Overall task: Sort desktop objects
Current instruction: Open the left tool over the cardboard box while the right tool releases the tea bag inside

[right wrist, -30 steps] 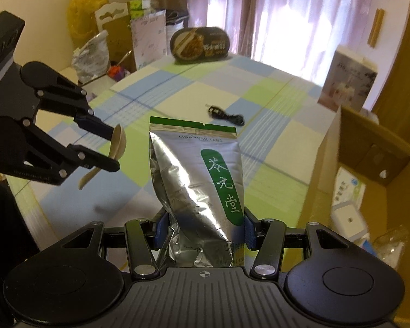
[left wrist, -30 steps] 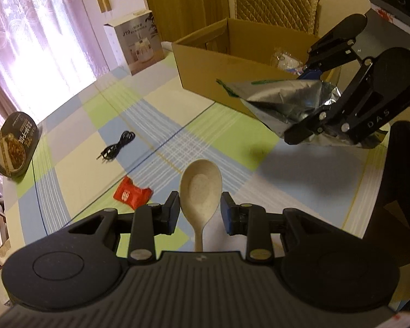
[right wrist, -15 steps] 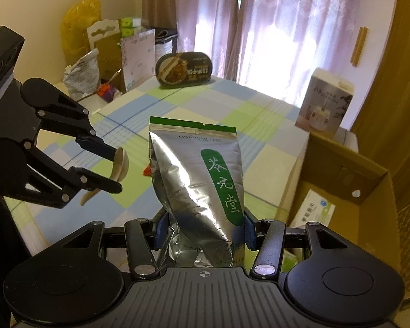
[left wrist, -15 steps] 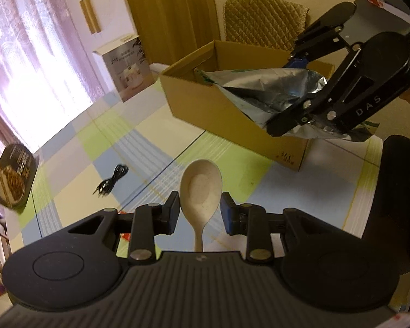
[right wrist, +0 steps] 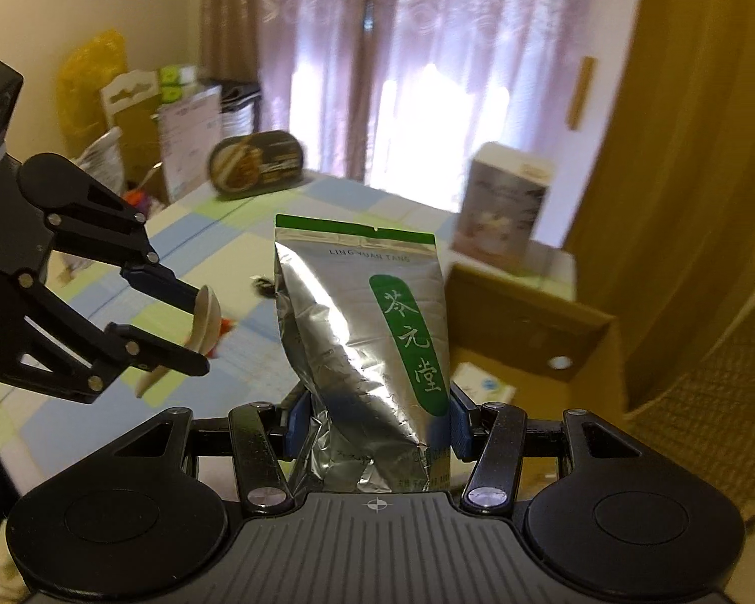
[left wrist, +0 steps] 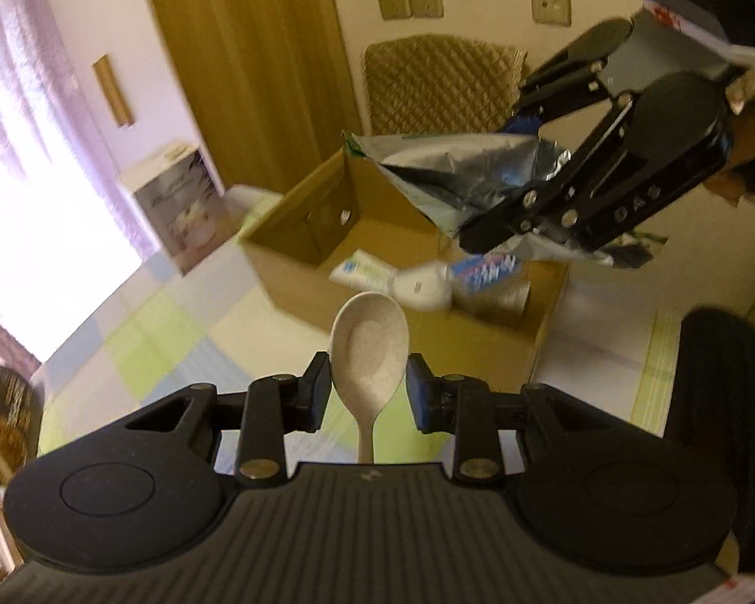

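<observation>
My left gripper [left wrist: 369,392] is shut on a cream speckled spoon [left wrist: 369,352], bowl pointing forward, held in the air in front of the open cardboard box [left wrist: 297,231]. My right gripper [right wrist: 372,425] is shut on a silver foil tea pouch [right wrist: 357,332] with a green label, upright between its fingers. In the left wrist view the right gripper [left wrist: 498,183] carries the pouch [left wrist: 458,176] above the box. In the right wrist view the left gripper [right wrist: 186,322] with the spoon [right wrist: 204,322] hangs at the left over the table.
The box holds a white tube [left wrist: 372,274] and other small packages. A checked tablecloth [left wrist: 176,332] covers the table. A white carton [right wrist: 503,206] stands by the box, a dark oval food pack [right wrist: 256,163] at the far end. A quilted chair [left wrist: 443,85] stands behind the box.
Both grippers have risen and moved toward the box with spoon and pouch still held. The pouch now hangs over the box opening, and the box interior has come into view.
</observation>
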`<state>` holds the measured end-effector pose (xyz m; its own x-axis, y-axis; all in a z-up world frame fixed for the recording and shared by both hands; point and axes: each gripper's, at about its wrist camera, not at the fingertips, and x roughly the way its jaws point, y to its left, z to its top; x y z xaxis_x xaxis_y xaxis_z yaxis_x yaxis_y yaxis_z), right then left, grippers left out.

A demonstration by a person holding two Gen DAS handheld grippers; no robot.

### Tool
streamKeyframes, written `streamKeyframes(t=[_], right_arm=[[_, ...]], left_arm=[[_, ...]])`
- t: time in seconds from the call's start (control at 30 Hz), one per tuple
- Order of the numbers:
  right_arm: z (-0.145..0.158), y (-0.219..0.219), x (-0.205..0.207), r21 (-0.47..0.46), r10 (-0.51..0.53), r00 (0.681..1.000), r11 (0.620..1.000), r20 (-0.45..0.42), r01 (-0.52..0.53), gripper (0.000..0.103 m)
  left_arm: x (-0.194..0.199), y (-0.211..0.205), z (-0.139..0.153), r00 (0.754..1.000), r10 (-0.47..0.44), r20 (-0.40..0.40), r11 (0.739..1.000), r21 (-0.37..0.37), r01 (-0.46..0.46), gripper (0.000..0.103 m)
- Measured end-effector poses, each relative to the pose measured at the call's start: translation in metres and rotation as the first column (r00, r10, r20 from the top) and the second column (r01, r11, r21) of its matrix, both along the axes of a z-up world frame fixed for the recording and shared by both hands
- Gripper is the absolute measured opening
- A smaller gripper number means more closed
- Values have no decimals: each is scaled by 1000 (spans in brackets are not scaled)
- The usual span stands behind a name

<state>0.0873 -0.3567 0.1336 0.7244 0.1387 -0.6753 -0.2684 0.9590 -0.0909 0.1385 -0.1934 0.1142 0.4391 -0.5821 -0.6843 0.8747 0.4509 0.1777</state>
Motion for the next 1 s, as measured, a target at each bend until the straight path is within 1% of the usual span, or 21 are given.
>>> streamKeyframes(t=[0.17, 0.3, 0.43, 0.53, 0.63, 0.73, 0.87, 1.0], right_arm=[[7, -39, 7, 17, -80, 997, 997, 12, 79, 50], [5, -67, 15, 49, -139, 990, 989, 1, 138, 50], [-4, -88, 24, 56, -174, 985, 983, -21, 175, 50], [-13, -102, 30, 63, -194, 980, 978, -39, 197, 50], [-23, -115, 34, 73, -218, 974, 972, -57, 222, 50], [-35, -129, 36, 101, -246, 966, 962, -82, 254, 50], [-48, -143, 40, 141, -272, 956, 948, -112, 287, 50], [-54, -147, 44, 161, -280, 952, 941, -121, 297, 50]], left_arm=[[14, -41, 17, 999, -33, -12, 997, -63, 32, 27], [31, -71, 25, 998, -46, -41, 993, -108, 41, 27], [50, -95, 26, 995, -44, -92, 987, -155, 29, 27], [62, -108, 23, 989, -34, -146, 981, -192, 6, 27], [73, -121, 13, 979, -13, -201, 977, -212, -31, 27], [80, -128, -3, 965, 23, -263, 972, -220, -83, 27], [94, -133, -27, 931, 75, -356, 961, -223, -163, 27], [100, -134, -44, 913, 109, -394, 960, -198, -200, 27]])
